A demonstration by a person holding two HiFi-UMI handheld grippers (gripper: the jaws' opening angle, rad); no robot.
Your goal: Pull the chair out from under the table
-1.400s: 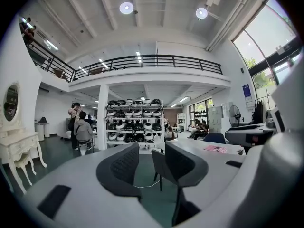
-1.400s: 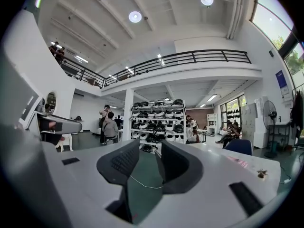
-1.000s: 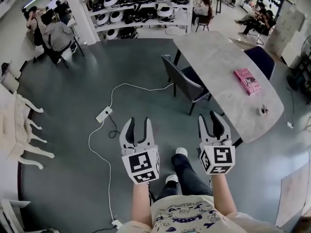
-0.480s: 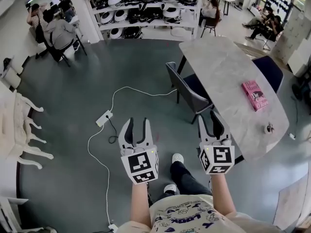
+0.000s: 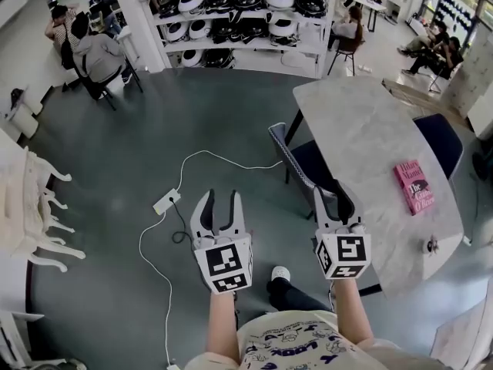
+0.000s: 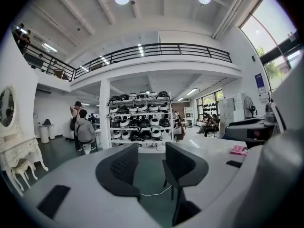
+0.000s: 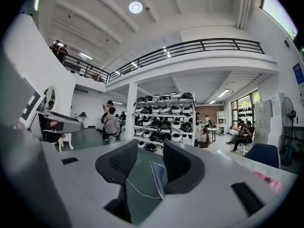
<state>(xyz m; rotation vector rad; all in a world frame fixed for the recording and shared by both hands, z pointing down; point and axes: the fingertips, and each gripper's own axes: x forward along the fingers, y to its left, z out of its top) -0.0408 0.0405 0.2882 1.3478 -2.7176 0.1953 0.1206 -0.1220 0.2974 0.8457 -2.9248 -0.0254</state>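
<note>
chair (image 5: 302, 159) not out yet: seat tucked under the left long edge of the table (image 5: 362, 122), backrest standing just outside that edge, so the backrest is the obvious grab point

right gripper (image 5: 332, 199) held level and lined up on it. Its own view frames the backrest edge in the gap between the jaws, but well short of it, no contact. Jaws partway apart, nothing in them; reads as pre-set for the backrest thickness

left gripper (image 5: 219, 204) alongside at the same height, jaws also apart and empty, aimed just left of the chair over bare floor. Probably the second hand for the backrest top

my read: approach phase, pull not begun

watch: power strip (image 5: 166, 201) and its white cable (image 5: 231, 159) lie on the floor where the chair would come out, legs could snag. Pink book (image 5: 414, 186) on the table is well clear
</note>
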